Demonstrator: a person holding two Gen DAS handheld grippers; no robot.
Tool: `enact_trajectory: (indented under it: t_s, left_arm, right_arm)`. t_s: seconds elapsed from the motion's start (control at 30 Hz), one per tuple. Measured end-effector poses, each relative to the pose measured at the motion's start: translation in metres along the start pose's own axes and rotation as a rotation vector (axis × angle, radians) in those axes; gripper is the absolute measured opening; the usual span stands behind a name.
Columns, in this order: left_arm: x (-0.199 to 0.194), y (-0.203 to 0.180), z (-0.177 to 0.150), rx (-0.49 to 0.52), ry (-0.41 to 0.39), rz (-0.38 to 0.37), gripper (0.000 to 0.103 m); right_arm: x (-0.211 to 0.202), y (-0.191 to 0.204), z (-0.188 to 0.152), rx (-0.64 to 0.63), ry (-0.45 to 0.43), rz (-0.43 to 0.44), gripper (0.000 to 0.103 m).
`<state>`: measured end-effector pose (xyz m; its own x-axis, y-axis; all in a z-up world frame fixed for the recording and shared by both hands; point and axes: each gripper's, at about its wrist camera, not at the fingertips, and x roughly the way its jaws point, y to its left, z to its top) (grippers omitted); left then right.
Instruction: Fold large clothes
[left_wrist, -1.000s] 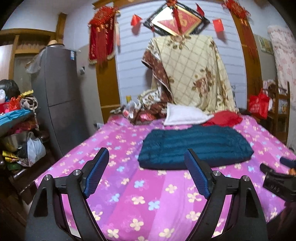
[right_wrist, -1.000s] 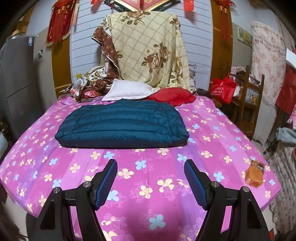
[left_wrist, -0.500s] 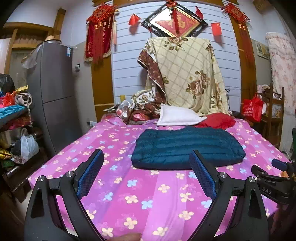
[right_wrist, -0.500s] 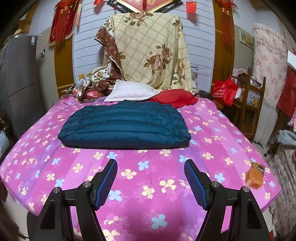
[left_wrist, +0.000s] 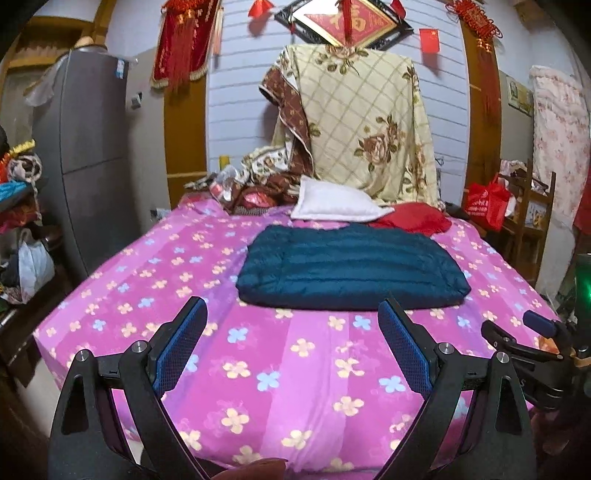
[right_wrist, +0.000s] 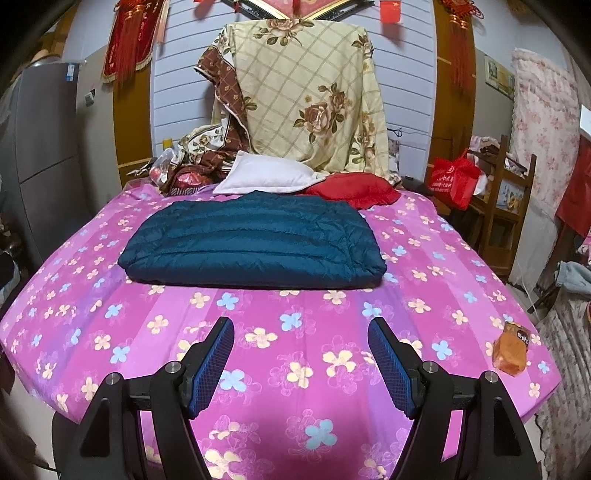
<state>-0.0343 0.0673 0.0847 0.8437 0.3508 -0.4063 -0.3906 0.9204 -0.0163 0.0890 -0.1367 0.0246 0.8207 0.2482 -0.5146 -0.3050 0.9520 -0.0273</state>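
Note:
A dark teal quilted down jacket (left_wrist: 351, 269) lies folded into a flat rectangle in the middle of the bed; it also shows in the right wrist view (right_wrist: 255, 240). My left gripper (left_wrist: 291, 325) is open and empty, held above the bed's near edge, well short of the jacket. My right gripper (right_wrist: 301, 339) is open and empty, also over the near part of the bed. The right gripper shows at the right edge of the left wrist view (left_wrist: 524, 332).
The bed has a pink flowered sheet (right_wrist: 295, 325). A white pillow (right_wrist: 266, 177), a red cushion (right_wrist: 354, 188) and a heap of patterned bedding (right_wrist: 306, 96) sit at the head. An orange packet (right_wrist: 511, 352) lies at the near right corner. A fridge (left_wrist: 85, 155) stands left, wooden chair (right_wrist: 506, 206) right.
Both grippers have drawn back slightly from the jacket and the left view has swung a little to the right. The jacket has not moved. Both grippers stay open.

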Motion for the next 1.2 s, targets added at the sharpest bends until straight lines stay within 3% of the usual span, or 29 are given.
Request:
enact_trajectory:
  t_s: [0.6,0.9,1.2]
  left_arm:
    - [0.005,0.002,-0.004,-0.020,0.015,0.018,0.094]
    - [0.002,0.001,-0.002,-0.011,-0.016,0.016,0.094]
    - [0.015,0.000,-0.005,-0.015,0.067,-0.025,0.094]
  right_arm:
    - [0.004,0.010,-0.003,-0.027,0.015,0.005,0.073]
    - [0.003,0.011,-0.003,-0.036,0.015,0.005,0.073]
    - [0.005,0.012,-0.003,-0.032,0.020,0.015,0.073]
